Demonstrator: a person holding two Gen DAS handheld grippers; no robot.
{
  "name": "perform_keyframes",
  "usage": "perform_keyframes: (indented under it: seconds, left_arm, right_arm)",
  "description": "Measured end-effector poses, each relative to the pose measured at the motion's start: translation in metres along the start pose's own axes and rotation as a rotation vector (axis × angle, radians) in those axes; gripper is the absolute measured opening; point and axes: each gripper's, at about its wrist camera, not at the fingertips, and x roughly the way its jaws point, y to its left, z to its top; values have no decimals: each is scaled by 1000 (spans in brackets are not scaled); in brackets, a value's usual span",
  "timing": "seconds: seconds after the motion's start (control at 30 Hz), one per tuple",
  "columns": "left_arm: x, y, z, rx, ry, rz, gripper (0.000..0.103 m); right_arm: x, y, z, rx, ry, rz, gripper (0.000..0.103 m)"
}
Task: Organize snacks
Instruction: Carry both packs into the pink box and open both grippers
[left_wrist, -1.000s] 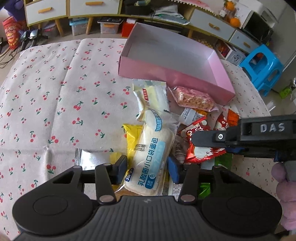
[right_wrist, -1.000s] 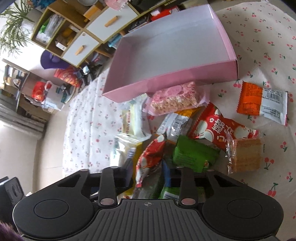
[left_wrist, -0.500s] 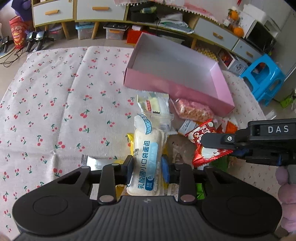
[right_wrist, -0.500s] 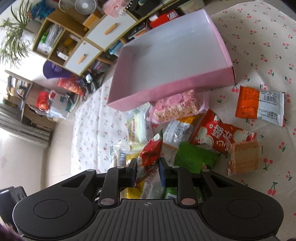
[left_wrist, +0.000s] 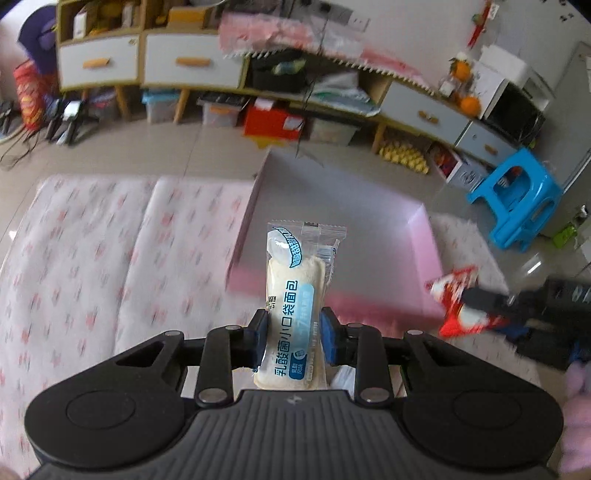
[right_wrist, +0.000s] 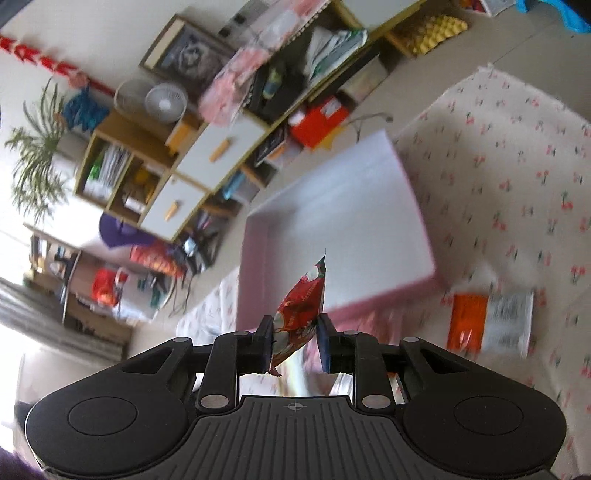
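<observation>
Both claws are clamped tight on snacks right now. The left claw squeezes one white bread packet low on its sides, long axis pointing straight away from the camera, top seal out front over the pink box. The right claw pinches one red snack bag, its pointed corner aimed up toward that same box. One orange-and-white packet lies flat on the cherry-print counter just beside the box's corner, blurry.
</observation>
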Motion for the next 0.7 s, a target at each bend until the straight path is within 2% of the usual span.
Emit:
perform_keyframes:
  seconds: [0.17,0.3,0.43,0.6,0.7]
  left_arm:
    - [35,-21,35,76,-23,62,27]
    - [65,-27,47,95,-65,83,27]
    - [89,-29,46,147,-92,116,27]
    - [97,-23,40,185,-62,186,27]
    - [93,-20,34,191,-47,202,27]
  right_arm:
    - [20,-26,12,30,-37,-7,23]
    - [34,-37,17,39,-46,-14,23]
    - [37,-42,23,0,-70,-20,23]
    - [44,-45,23,-43,-75,-44,24]
    - [49,-45,22,-57,-62,-47,24]
